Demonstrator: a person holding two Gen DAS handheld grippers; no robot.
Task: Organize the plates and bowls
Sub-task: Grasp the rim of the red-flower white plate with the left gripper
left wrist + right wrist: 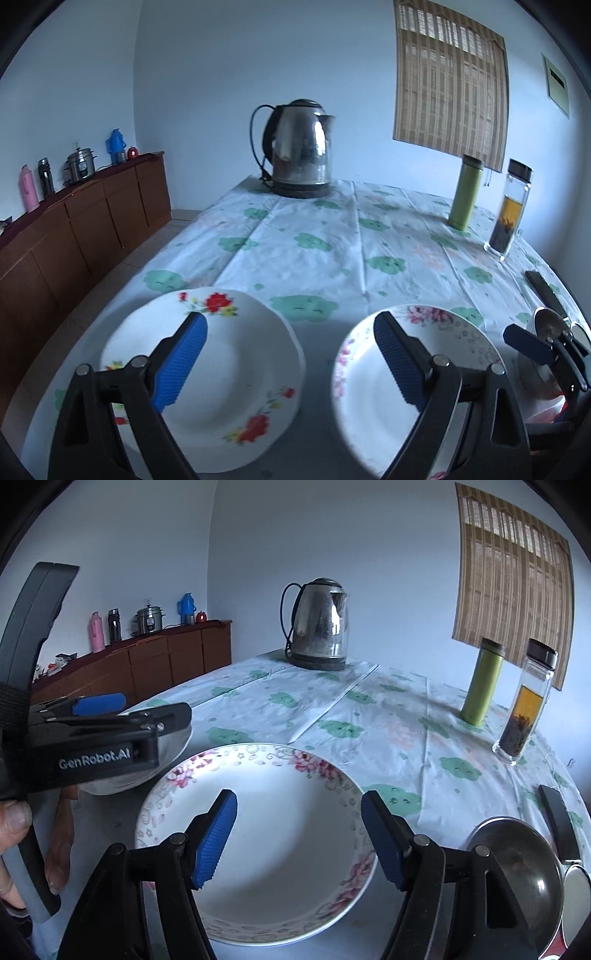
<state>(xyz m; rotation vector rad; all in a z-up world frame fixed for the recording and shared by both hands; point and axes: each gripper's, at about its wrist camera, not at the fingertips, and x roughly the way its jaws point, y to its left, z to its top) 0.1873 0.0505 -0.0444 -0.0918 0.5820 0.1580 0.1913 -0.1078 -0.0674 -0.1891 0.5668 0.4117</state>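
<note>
here, left gripper (291, 354) wide above red-flowered plate (229, 373), right gripper (299, 834) wide over pink-flowered plate (280, 849)

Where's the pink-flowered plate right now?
The pink-flowered plate lies flat on the table's near edge, under the open right tongs. The red-flowered plate is to its left and a metal bowl to its right.

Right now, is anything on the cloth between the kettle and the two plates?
No. Between the kettle and the red-flowered plate and pink-flowered plate, only bare tablecloth shows, clearest in the left wrist view.
</note>
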